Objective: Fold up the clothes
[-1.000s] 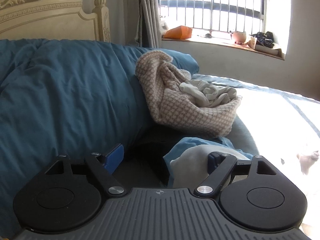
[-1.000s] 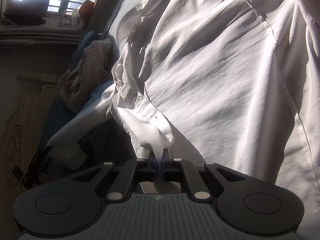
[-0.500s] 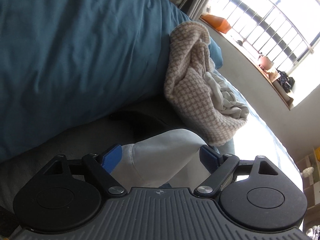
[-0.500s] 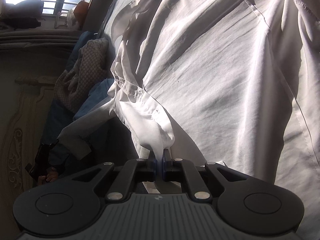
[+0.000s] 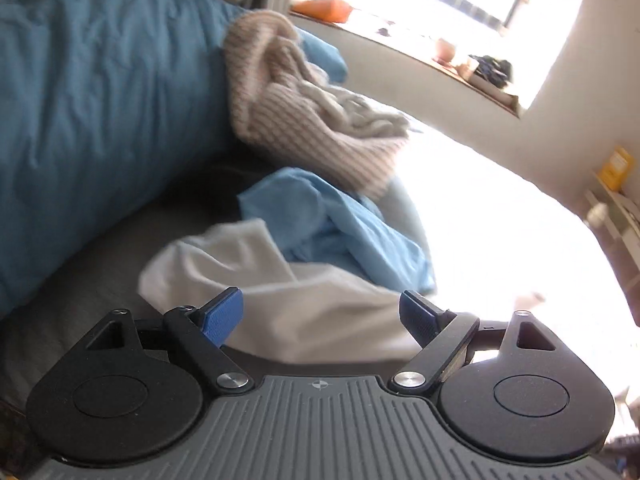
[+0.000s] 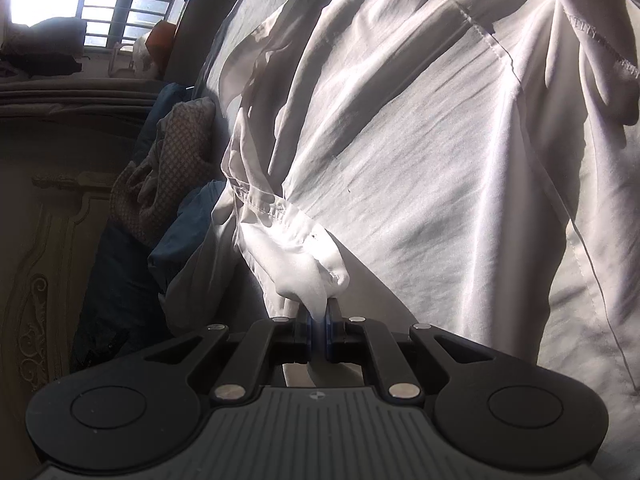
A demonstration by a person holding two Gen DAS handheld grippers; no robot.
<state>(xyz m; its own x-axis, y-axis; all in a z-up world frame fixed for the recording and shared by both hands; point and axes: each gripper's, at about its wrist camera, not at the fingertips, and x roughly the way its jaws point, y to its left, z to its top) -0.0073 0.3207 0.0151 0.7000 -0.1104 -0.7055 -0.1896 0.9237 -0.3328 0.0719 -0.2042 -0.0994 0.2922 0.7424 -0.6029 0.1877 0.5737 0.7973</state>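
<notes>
A white shirt (image 6: 460, 168) spreads wide across the right wrist view, creased and sunlit. My right gripper (image 6: 319, 312) is shut on a bunched edge of it, by a stitched hem. In the left wrist view a fold of the white shirt (image 5: 304, 304) lies on the dark sheet between the blue fingertips of my left gripper (image 5: 322, 312), which stands open with its jaws wide apart on either side of the cloth. A light blue garment (image 5: 332, 220) lies crumpled just beyond that fold.
A beige checked garment (image 5: 296, 120) with a pale cloth bundled in it leans on the teal duvet (image 5: 88, 100) at the left. A cream headboard (image 6: 48, 264) and a barred window (image 6: 112, 0) stand behind. The sunlit bed (image 5: 500, 232) stretches right.
My left gripper has swung and pulled back a little; the white fold now lies lower between its open fingers and the light blue garment shows. The right gripper keeps its hold, hardly moving.
</notes>
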